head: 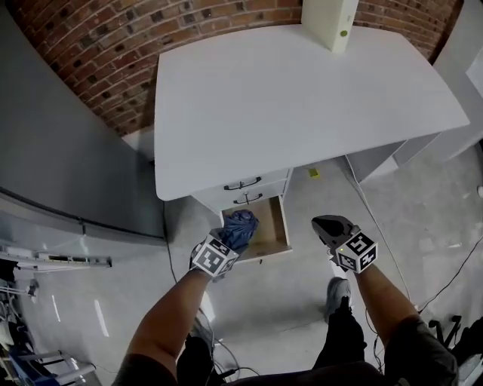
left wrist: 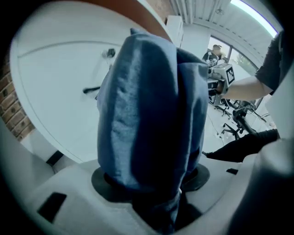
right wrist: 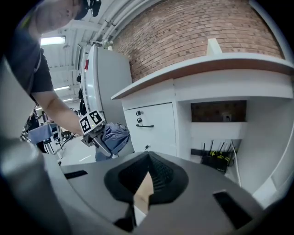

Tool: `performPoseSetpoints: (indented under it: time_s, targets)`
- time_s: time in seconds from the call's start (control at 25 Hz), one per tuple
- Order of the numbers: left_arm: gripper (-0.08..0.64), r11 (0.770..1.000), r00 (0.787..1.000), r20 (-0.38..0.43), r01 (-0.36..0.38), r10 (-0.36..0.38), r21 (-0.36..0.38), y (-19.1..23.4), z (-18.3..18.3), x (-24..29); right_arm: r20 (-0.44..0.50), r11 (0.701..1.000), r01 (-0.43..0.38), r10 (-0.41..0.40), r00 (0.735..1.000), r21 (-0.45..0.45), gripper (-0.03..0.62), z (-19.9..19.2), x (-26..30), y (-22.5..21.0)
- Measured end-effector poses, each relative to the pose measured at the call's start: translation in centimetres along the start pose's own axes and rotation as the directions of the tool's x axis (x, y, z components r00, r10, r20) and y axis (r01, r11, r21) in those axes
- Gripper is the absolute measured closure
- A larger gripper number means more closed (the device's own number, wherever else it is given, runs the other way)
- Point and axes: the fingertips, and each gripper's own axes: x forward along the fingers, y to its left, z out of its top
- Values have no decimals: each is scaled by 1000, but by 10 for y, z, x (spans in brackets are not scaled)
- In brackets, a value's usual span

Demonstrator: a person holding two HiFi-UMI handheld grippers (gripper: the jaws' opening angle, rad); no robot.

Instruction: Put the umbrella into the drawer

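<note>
A folded blue umbrella (head: 241, 226) hangs over the open lowest drawer (head: 282, 226) of the white desk (head: 302, 98). My left gripper (head: 234, 237) is shut on it. In the left gripper view the umbrella (left wrist: 147, 105) fills the middle, and its lower end is pinched between the pads. To the right of the drawer, over the floor, my right gripper (head: 330, 226) has its jaws together and nothing in them. The right gripper view shows its pads (right wrist: 158, 174) meeting, and further left the left gripper (right wrist: 98, 133) with the umbrella (right wrist: 115, 137) beside the drawer fronts.
Above the open drawer are shut drawers with dark handles (head: 243, 183). A cream box (head: 332, 22) stands at the desk's back edge against a brick wall (head: 98, 53). A grey cabinet (head: 60, 151) flanks the left. Cables (head: 445, 283) and my shoe (head: 337, 290) are on the floor.
</note>
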Motion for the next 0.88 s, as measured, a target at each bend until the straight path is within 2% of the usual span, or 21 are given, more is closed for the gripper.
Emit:
performPoseSetpoints:
  time_s: [0.16, 0.28, 0.48, 0.68, 0.88]
  targets:
    - [306, 1000, 999, -36, 6, -6, 1, 18, -10, 66, -2, 1000, 7, -7, 1000, 8, 600, -53, 25, -25]
    - [307, 999, 997, -76, 1, 2, 34, 30, -16, 116, -3, 1000, 14, -14, 1000, 5, 600, -88, 41, -43]
    - [307, 999, 988, -154, 11, -6, 35, 44, -35, 189, 0, 999, 22, -22, 1000, 28, 600, -138, 56, -56]
    - [306, 999, 978, -210, -1, 8, 34, 61, -46, 246, -29, 999, 38, -37, 999, 34, 600, -177, 61, -80]
    - [305, 1000, 961, -276, -7, 14, 27, 76, -66, 291, -45, 997, 54, -52, 998, 49, 600, -199, 63, -98]
